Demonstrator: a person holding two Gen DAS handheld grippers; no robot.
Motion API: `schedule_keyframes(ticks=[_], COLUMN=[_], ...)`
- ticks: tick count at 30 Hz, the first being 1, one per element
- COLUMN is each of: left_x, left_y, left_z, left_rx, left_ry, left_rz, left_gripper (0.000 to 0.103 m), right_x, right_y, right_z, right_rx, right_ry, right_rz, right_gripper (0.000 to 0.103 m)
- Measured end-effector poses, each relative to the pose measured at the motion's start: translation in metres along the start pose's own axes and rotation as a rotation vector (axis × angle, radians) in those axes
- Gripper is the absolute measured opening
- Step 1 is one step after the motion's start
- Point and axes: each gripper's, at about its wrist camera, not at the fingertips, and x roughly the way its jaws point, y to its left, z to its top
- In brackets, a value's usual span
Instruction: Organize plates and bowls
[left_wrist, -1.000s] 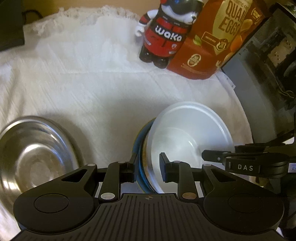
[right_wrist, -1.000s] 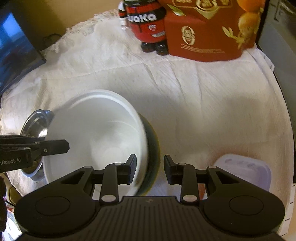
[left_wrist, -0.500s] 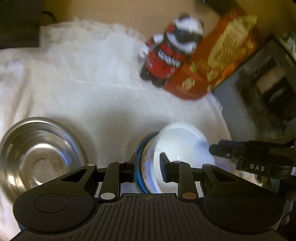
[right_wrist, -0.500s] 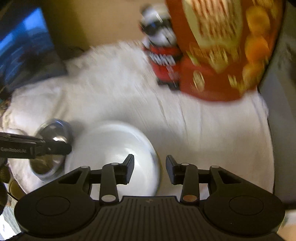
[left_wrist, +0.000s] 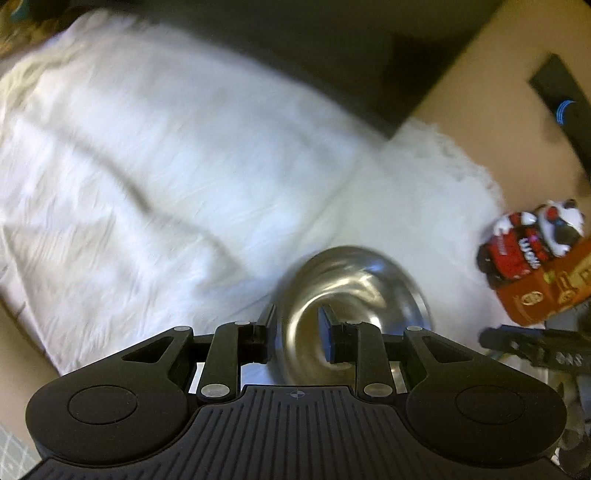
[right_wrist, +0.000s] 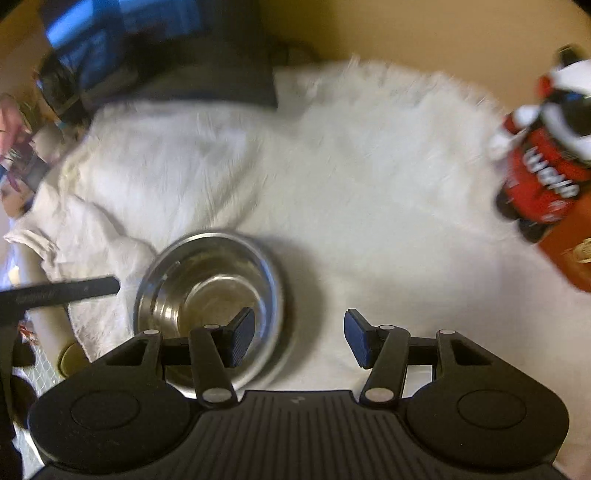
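Observation:
A steel bowl (left_wrist: 354, 288) sits on the white cloth (left_wrist: 166, 166). My left gripper (left_wrist: 295, 328) is open, its fingers straddling the bowl's near left rim, one outside and one inside. In the right wrist view the same steel bowl (right_wrist: 210, 280) lies at lower left. My right gripper (right_wrist: 297, 338) is wide open, its left finger (right_wrist: 240, 338) over the bowl's near right rim and its right finger over bare cloth. The left gripper's finger (right_wrist: 59, 291) shows beside the bowl at the left. The white bowl and the plates are out of view.
A red and black panda-shaped bottle (right_wrist: 546, 158) and an orange-red snack bag (left_wrist: 546, 295) stand at the right. A dark screen (right_wrist: 155, 48) stands at the back left. The white cloth (right_wrist: 351, 166) spreads across the middle. The right gripper (left_wrist: 539, 347) shows at the left view's right edge.
Both grippers have swung left, away from the white bowl stack, to the steel bowl. The right gripper has opened wider. The white bowl has left both views.

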Motion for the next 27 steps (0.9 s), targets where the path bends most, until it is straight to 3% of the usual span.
schedule_keyframes(ticks=[7, 9, 12, 17, 24, 27], left_x=[0.029, 0.035, 0.042, 0.059, 0.075, 0.078], left_y=[-0.002, -0.002, 0.005, 0.007, 0.010, -0.001], left_z=[-0.012, -0.014, -0.016, -0.015, -0.012, -0.010], left_rx=[0.016, 0.026, 0.034, 0.019, -0.069, -0.023], left_ry=[0.025, 0.035, 0.050, 0.097, 0.169, 0.167], left_rz=[0.046, 0.065, 0.068, 0.035, 0.016, 0.038], left_gripper=[0.028, 0.033, 0.037, 0.033, 0.030, 0.036], right_x=[0.063, 0.075, 0.093, 0.109, 0.104, 0.100], right_y=[0.022, 0.022, 0.018, 0.009, 0.002, -0.002], right_z=[0.013, 0.012, 0.011, 0.007, 0.004, 0.009], right_rx=[-0.011, 0.001, 0.042, 0.130, 0.135, 0.138], right_ry=[0.112, 0.141, 0.195, 0.274, 0.269, 0.263], right_rz=[-0.093, -0.107, -0.087, 0.017, 0.054, 0.041], right_gripper=[0.054, 0.054, 0.054, 0.054, 0.053, 0.053])
